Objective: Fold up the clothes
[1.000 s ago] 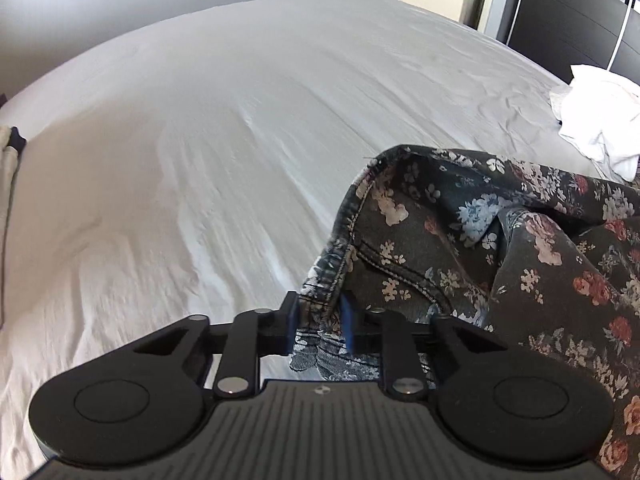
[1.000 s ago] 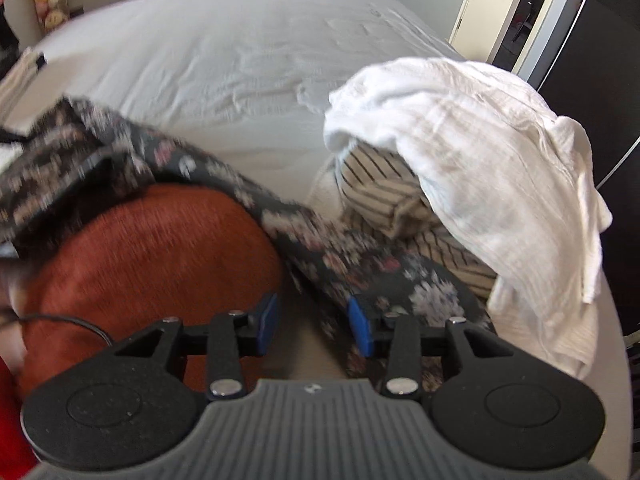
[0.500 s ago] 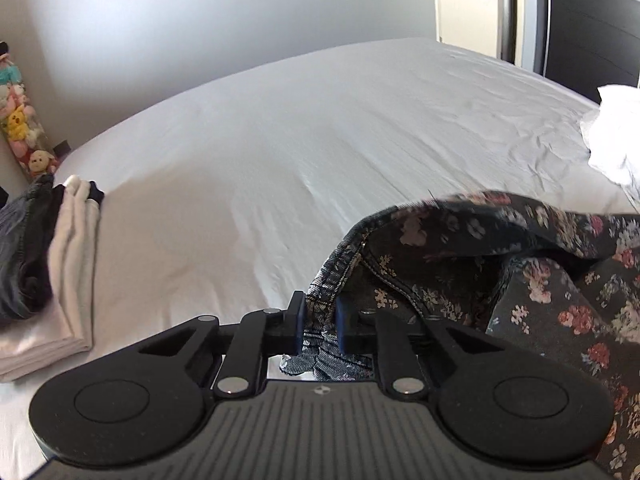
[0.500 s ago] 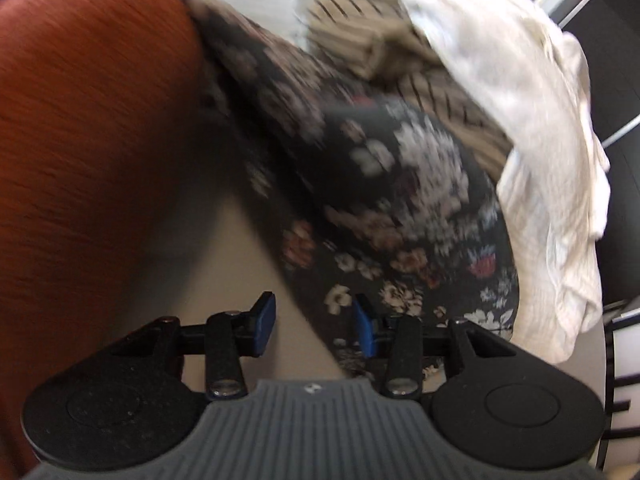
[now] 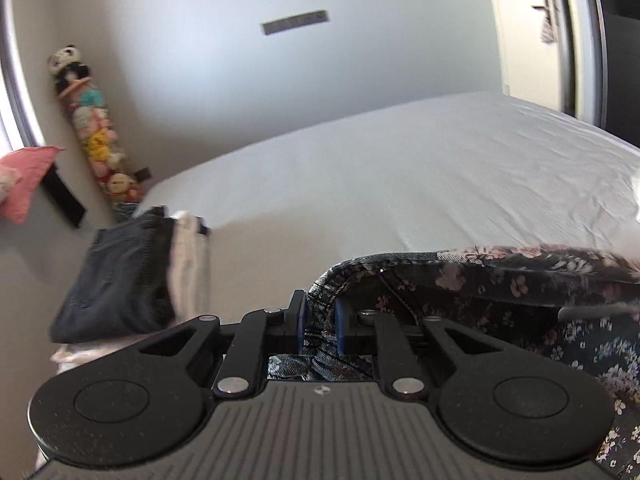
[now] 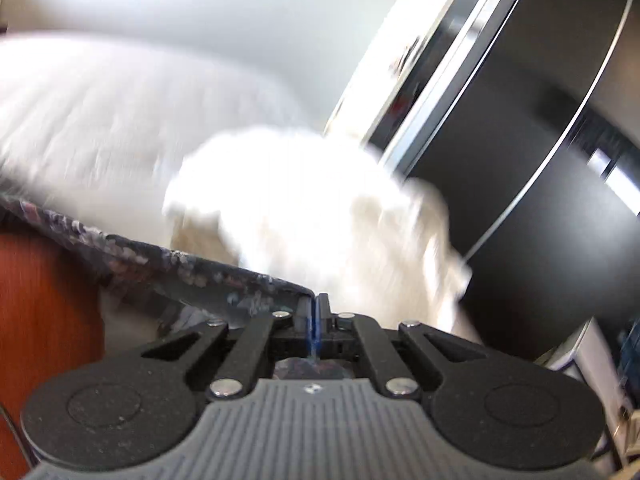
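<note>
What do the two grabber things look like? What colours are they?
Both look alike: the left gripper and right gripper have black linkage bars with silver rivets, two round black discs at the sides, a grey ribbed body bearing a small white logo, and black fingers lined with blue pads.

White-sheeted bed (image 5: 400, 184); pale wall (image 5: 240, 60)

Nothing readable here. The left gripper (image 5: 318, 326) housing carries only a tiny pale emblem, too small to make out, and the right gripper (image 6: 316, 316) housing bears the same. Far ahead, a dark wall plaque (image 5: 294, 22) is too blurred to read.
</note>
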Tool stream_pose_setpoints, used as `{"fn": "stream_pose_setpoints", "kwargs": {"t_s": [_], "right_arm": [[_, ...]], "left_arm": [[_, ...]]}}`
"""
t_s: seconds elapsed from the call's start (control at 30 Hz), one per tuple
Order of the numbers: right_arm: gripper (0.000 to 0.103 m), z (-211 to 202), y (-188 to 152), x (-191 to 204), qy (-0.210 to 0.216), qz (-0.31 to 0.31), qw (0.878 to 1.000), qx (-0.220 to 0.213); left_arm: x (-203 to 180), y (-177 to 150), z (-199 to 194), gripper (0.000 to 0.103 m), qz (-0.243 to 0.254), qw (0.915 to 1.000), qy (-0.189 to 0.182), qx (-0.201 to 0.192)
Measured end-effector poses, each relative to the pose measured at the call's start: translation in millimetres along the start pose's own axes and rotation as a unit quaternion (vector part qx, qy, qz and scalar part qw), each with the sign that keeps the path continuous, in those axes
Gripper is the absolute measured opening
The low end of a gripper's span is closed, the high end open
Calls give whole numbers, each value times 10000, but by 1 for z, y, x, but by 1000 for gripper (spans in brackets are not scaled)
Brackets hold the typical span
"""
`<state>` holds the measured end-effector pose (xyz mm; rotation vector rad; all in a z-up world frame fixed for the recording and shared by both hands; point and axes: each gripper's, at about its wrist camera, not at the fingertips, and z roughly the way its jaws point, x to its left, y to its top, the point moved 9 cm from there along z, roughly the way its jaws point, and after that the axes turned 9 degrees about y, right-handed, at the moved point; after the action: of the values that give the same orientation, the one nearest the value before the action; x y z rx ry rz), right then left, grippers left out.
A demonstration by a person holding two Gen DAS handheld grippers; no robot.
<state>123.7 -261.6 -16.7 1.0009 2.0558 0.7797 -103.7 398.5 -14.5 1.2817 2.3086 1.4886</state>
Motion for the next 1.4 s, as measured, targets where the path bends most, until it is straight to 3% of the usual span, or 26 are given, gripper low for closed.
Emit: {"fn": "stream_pose_setpoints", "kwargs": {"t_s": [0.23, 0.43, 0.53, 0.7, 0.9, 1.23, 1.4], "right_arm": [[1, 11, 89, 42, 739, -166, 9951, -630], [1, 15, 123, 97, 1382, -434, 9860, -823], [1, 26, 135, 115, 1519, -517, 9840, -770], [1, 49, 154, 137, 1642, -596, 9829, -586], [1, 128, 170, 145, 1549, -528, 9865, -38], [1, 263, 186, 194, 1412, -778, 9833, 843], [1, 317, 215, 220, 1493, -1021, 9797, 863]], "left_arm": [[90, -1, -49, 17, -253, 9963, 812, -122], [158, -7, -97, 17, -331, 9884, 1479, -103], [170, -12, -90, 16, -123, 9868, 1610, 141], [155, -27, -47, 16, 515, 9850, 1532, 610], [125, -27, 30, 16, 1010, 9811, 1420, 836], [98, -28, 152, 17, 1653, 9642, 1582, 1344], [92, -36, 192, 17, 1732, 9545, 1768, 1661]]}}
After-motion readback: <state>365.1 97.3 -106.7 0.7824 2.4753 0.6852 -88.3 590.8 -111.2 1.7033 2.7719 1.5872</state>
